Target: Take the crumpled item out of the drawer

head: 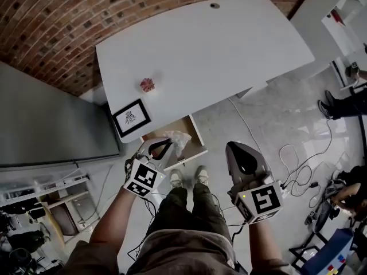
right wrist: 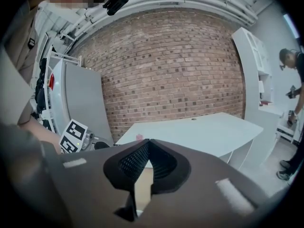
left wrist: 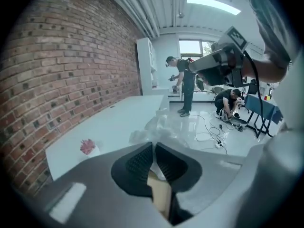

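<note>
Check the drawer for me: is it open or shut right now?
Open. In the head view the drawer is pulled out from under the desk, its wooden bottom showing, with the crumpled item over it.

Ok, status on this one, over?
Left tongs shut on crumpled item. Right tongs shut, empty, off to the side. Item over the open drawer. Nothing in the way.
</note>
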### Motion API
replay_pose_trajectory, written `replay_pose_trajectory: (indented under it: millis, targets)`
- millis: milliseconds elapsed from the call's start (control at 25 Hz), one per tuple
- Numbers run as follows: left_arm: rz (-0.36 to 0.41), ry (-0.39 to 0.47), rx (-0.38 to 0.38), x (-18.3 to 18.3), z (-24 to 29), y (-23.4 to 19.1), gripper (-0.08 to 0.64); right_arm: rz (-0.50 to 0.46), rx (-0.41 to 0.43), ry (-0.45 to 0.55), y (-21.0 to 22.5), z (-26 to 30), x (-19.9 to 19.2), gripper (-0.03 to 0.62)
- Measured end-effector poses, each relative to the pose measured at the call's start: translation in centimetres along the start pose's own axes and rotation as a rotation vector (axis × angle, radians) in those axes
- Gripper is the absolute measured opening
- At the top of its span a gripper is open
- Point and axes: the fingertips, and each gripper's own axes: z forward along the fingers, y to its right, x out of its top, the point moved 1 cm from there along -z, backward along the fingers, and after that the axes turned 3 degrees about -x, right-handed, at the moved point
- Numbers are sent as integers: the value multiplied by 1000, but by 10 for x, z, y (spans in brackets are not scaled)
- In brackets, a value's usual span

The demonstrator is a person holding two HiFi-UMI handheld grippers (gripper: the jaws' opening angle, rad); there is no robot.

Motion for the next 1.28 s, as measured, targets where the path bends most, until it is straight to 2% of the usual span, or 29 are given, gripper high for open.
replay_pose_trajectory:
  millis: [320, 680, 800, 1000, 1160, 1280]
  targets:
    - [7, 155, 105, 84, -84, -10, 31, -54, 22, 135, -34, -39, 86, 28]
    - [33, 318, 189, 147, -165, -6, 31, -103, 59, 217, -69, -70, 139, 28]
    - [81, 387, 216, 171, -193, -7, 31, -118, 78, 245, -82, -76, 152, 28]
    - [57, 472, 266, 196, -229, -12, 32, -120, 105, 290, -97, -89, 172, 28]
    - [75, 478, 302, 205, -250, -15, 32, -129, 140, 356, -107, -102, 192, 26]
    - [64, 494, 310, 209, -258, -16, 32, -163, 123, 369, -107, -109, 201, 26]
